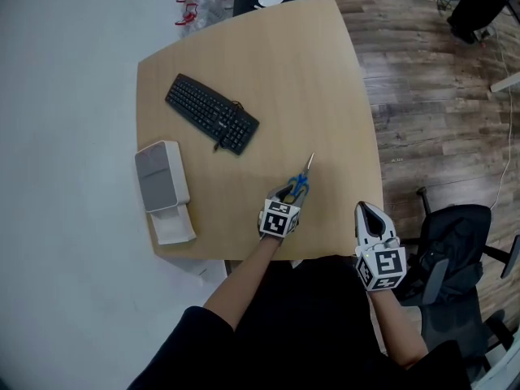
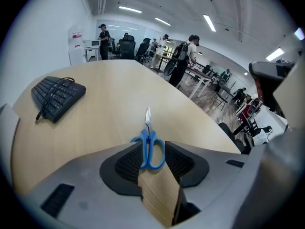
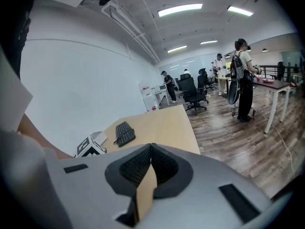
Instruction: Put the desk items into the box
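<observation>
One pair of scissors (image 2: 148, 131), blue-handled, lies on the worktop (image 1: 276, 71) between the parted jaws of the left tool (image 1: 288, 193), not pressed. Likely light, rigid and sharp-tipped; best pinched across the handle loops. Right tool (image 3: 151, 149): jaws together, empty. White box (image 1: 162, 187) sits at the worktop's left edge. No legible writing.

You wear a black top (image 1: 325, 331) with a black sleeve (image 1: 183, 344) above each forearm. The left gripper (image 1: 288, 192), at 6 o'clock in the head view, and the right gripper (image 1: 367, 211), at 4 o'clock, share one build: pale grey shell, black ribbed pads (image 2: 125, 165), and a white cube (image 1: 279, 218) bearing black square markers.
</observation>
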Demonstrator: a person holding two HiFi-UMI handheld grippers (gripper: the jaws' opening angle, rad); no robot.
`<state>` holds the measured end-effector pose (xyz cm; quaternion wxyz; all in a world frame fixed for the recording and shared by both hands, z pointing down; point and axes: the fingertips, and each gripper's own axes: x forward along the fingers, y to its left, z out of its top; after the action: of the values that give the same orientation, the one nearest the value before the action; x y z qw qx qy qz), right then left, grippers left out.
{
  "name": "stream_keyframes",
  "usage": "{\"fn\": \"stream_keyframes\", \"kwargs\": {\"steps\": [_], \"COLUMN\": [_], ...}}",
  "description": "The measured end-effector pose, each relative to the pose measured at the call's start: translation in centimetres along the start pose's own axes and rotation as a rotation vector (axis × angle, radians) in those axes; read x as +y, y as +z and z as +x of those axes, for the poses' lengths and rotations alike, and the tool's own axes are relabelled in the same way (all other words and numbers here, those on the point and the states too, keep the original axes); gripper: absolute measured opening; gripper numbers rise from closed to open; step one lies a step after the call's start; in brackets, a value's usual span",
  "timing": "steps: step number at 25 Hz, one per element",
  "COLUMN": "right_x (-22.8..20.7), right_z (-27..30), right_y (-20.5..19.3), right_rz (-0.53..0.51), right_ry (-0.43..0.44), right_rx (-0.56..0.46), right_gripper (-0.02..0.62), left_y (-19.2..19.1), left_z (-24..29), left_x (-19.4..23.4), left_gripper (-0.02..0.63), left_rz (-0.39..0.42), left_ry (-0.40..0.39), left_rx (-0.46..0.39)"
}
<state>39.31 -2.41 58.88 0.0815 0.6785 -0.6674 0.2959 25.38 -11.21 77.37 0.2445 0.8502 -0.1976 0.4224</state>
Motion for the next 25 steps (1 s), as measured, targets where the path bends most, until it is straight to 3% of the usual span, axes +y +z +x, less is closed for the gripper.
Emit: {"fn": "stream_keyframes", "kwargs": {"steps": [13,20,25], "right_x": [-2.2,-3.3,-3.6], "right_z": [0.4,-0.1,-0.4], "right_y": [-0.7,-0.9,-0.8], "right_rz": [0.04,0.051,0.034], "right_ry": [-0.031,-0.056,-0.064], "right_rx": [0.004,-0.004,-0.005], "right_gripper": [0.06,0.06,0.06], "left_y": [-1.5,-1.6,-1.2], "left_z": [3.2,3.4,3.4], "left_x": [0.9,0.8,0.4], "left_gripper": [0.123,0.113,0.087], "left_rz": [0.055,0.07,0.048], "left_ry": [0.065,0.102,0.085], "left_rx": [0.147,0.177,0.145]}}
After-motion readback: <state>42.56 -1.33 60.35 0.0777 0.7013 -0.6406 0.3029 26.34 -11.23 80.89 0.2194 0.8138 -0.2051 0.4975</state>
